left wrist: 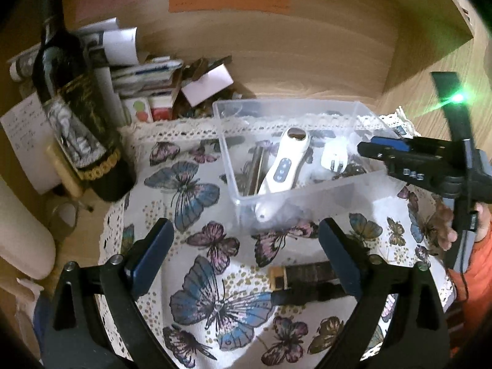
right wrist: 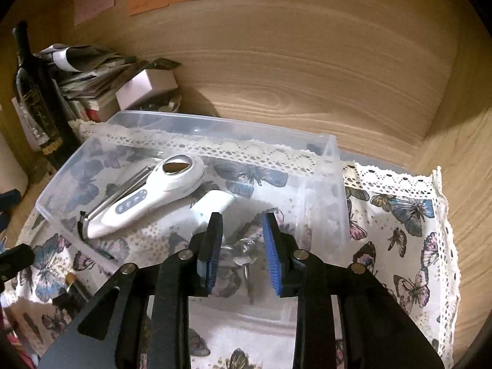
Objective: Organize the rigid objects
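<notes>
Right wrist view: clear plastic bin [right wrist: 333, 166] sits mid-frame on a butterfly-print cloth [right wrist: 409, 215] with lace edging. Inside it, left of centre, lies a white handheld device [right wrist: 153, 198] with a row of buttons and an oval metal window at its head; a metal utensil [right wrist: 123, 189] lies alongside and partly under it. A small white block [right wrist: 212, 204] lies just right of the device, and a bunch of shiny metal pieces [right wrist: 243, 252], too blurred to identify, lies at the bin's near side. Right gripper [right wrist: 241, 230] points down over that near side, jaws a little apart with blue pads facing, nothing pressed between them; the metal pieces show through the gap below. Left wrist view: same bin [left wrist: 227, 153] upper centre, the device [left wrist: 284, 160] propped against its near wall. Left gripper [left wrist: 244, 246] hangs over the cloth [left wrist: 196, 190] in front of the bin, jaws wide apart, empty. A dark strap-like object with a pale end [left wrist: 304, 273] lies on the cloth at lower centre, touching or just beside the frame-right finger; cannot tell which. Right gripper [left wrist: 373, 149] enters from the right edge over the bin, a hand [left wrist: 446, 224] and orange sleeve [left wrist: 475, 276] behind it. Dark wine bottle [left wrist: 77, 113] stands at left beside a stack of papers and boxes [left wrist: 138, 70]; wooden surface all around.
</notes>
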Motion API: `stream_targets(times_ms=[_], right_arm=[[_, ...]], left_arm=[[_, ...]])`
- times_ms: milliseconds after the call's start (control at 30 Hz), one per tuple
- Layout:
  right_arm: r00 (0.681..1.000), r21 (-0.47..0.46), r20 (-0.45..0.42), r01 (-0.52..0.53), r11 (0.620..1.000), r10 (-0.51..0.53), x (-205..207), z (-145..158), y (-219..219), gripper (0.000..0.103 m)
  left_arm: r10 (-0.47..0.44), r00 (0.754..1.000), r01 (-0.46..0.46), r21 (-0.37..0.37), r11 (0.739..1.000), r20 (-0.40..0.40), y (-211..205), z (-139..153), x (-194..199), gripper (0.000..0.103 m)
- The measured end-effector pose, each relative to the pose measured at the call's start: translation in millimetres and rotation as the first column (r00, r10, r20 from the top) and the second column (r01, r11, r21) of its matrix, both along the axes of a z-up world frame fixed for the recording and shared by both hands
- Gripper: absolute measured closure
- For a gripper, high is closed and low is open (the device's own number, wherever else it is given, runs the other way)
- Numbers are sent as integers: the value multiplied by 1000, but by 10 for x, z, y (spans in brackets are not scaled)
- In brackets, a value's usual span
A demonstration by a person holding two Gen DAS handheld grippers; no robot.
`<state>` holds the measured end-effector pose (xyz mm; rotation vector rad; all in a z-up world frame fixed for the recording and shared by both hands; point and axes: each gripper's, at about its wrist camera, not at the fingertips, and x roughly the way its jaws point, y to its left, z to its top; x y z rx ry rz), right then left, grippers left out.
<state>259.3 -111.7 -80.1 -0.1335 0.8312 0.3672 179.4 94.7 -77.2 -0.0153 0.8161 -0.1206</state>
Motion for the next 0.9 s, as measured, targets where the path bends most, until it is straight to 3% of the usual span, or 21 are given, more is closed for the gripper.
stream_targets(times_ms=[300,433,767,900], right_arm=[[992,45,72,-105,993,102,-595,243,78,47],[989,54,53,-143,988,140,-786,171,139,46],[975,57,-110,-186,981,191,-913,-307,385,47],[970,71,-152,-183,981,192,-882,-391,402,59]], left_arm=[[-4,998,3,-18,1000,-58,40,-204,-167,7],[-17,995,14,-38,999,-97,-16,-313,-237,7],[-54,991,49,-38,998,-125,-128,-406,-448,7],[-45,989,38,-56,998,-144,-141,-467,-441,7]])
